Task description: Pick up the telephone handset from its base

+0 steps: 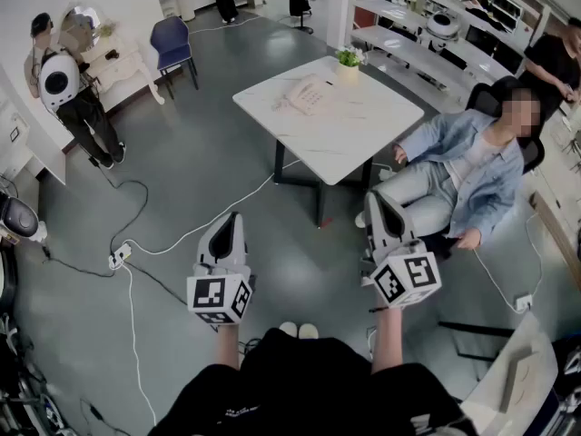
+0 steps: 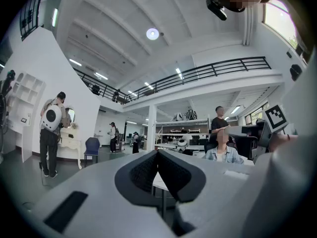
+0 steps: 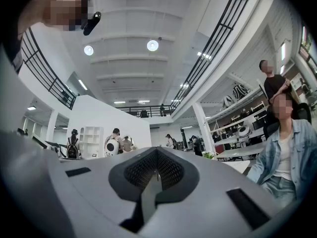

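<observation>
surface [image 1: 363, 143] white, faintly marbled | telephone [image 1: 309, 95] at 12 o'clock cream-white | plant [image 1: 348, 56] green, pot [image 1: 349, 70] white | chair [image 1: 172, 39] at 11 o'clock dark blue | floor [image 1: 209, 153] glossy grey | left tool [image 1: 230, 218], right tool [image 1: 374, 200] pale grey, their cubes black-and-white squares | seated person's jacket [image 1: 472, 166] at 2 o'clock light blue

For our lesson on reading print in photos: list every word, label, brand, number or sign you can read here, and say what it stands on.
None can be read in any view.
Black shirt: small white print near the hem, too small to read.
Telephone: its keys are too small to read.
Marker cubes: black-and-white square patterns, no letters.
</observation>
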Tool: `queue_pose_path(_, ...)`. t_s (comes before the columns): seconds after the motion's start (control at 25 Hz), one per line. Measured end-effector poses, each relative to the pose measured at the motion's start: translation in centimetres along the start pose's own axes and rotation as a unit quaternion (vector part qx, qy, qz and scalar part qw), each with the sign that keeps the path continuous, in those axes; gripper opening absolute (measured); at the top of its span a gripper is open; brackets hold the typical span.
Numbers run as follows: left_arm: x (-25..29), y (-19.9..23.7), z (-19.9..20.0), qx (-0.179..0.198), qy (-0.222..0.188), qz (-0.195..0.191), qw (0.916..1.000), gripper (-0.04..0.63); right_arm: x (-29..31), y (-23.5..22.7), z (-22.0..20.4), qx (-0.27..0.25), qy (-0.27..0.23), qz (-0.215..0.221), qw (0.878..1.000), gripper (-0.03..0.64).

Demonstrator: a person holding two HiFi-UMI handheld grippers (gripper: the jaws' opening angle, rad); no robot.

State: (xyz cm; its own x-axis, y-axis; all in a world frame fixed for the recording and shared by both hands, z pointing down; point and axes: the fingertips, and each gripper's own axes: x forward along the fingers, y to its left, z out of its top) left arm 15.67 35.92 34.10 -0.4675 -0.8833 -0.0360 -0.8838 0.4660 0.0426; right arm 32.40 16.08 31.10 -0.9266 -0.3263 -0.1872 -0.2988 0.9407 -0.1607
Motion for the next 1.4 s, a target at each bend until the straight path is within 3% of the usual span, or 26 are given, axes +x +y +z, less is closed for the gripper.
queue_pose_path(0.88,3.3,-3.3,-1.2,-0.007,0.009,0.004,0.9999,-0.001,0.6,-4.0,-1.1,0.017,0.010,0.004,1.000,-0.011)
queue_pose_path(1.4,7.9,-2.3,-2.9,-0.013,0.034,0.005,0.9993,-0.001,4.4,-7.0,-3.4,0.039,0.029,-0.006,0.999,-0.011)
